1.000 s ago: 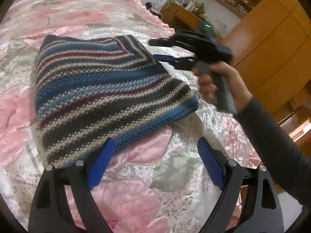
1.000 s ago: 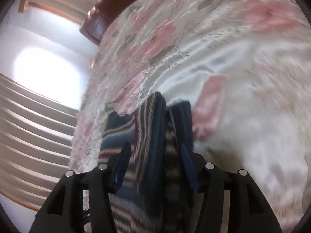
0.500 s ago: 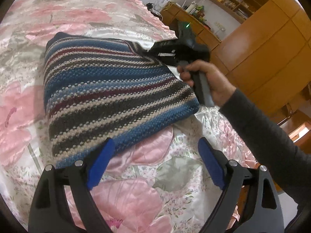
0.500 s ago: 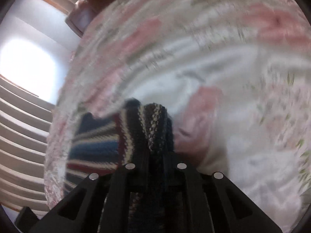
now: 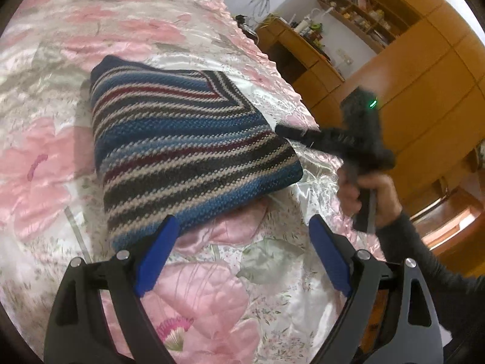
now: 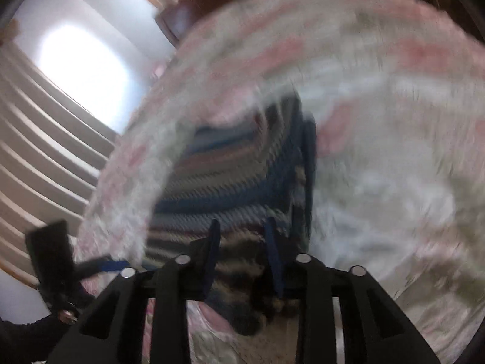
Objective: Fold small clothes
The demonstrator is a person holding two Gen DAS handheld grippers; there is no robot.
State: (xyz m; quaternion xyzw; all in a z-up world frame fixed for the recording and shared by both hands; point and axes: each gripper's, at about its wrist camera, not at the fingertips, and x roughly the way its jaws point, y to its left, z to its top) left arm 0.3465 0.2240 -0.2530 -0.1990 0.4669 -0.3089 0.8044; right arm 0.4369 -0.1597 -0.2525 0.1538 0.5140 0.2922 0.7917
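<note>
A folded knit sweater (image 5: pixel 182 151) striped in blue, dark red, cream and grey lies flat on the pink floral bedspread (image 5: pixel 212 297). My left gripper (image 5: pixel 242 221) is open just short of the sweater's near edge, with nothing between its blue pads. A hand (image 5: pixel 366 194) holds my right gripper (image 5: pixel 280 129) off the sweater's right corner, clear of the cloth and blurred by motion. In the right wrist view the right gripper (image 6: pixel 242 227) has its pads apart and empty, and the sweater (image 6: pixel 230 188) lies ahead.
Wooden wardrobes (image 5: pixel 424 75) and a cluttered desk with shelves (image 5: pixel 303 48) stand beyond the bed's right edge. A bright window with curtains (image 6: pixel 85 69) and a dark headboard (image 6: pixel 182 15) are at the far end. Bedspread surrounds the sweater on all sides.
The right gripper, shut on the sweater's corner half a second ago, has let go and pulled back to the right. The sweater now lies flat. The left gripper stayed open, barely moving.
</note>
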